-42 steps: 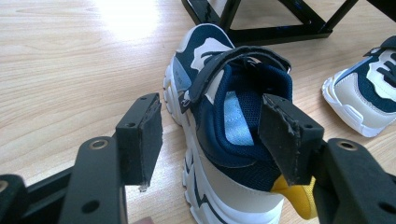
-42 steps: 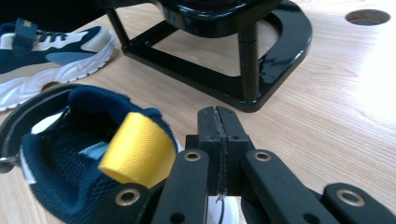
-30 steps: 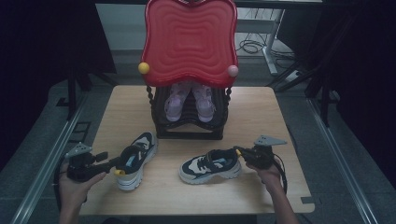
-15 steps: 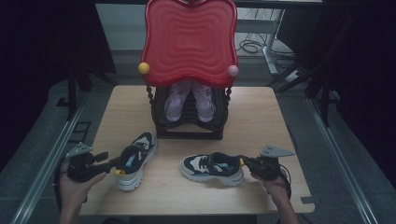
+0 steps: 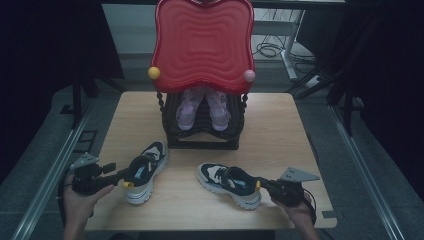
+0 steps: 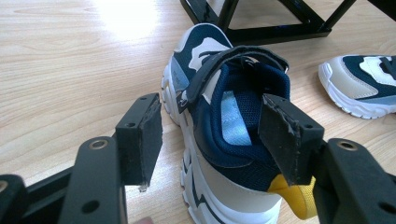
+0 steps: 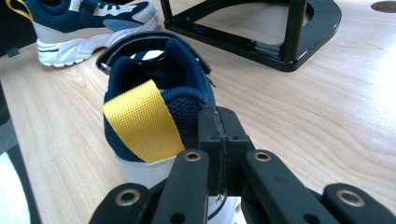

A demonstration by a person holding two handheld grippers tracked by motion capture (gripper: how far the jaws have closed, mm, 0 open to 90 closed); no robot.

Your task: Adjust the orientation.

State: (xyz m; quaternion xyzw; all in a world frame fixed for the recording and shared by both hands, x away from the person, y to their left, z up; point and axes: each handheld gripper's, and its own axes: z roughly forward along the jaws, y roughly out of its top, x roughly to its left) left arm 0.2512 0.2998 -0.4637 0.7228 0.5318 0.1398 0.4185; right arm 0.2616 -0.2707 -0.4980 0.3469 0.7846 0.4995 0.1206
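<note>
Two small navy-and-white trainers lie on the bench [image 5: 300,150] in front of the black shoe rack [image 5: 202,135], toes toward it. The left gripper [image 6: 210,140] stands wide, its pads straddling the heel collar of the left shoe [image 5: 145,170] without pressing. The right gripper [image 7: 219,140] is pinched tight on the heel of the right shoe [image 5: 227,182], beside its yellow pull tab [image 7: 140,119]. These look light and soft-sided; the padded collar will squash, so I'd grip the firmer heel counter.
</note>
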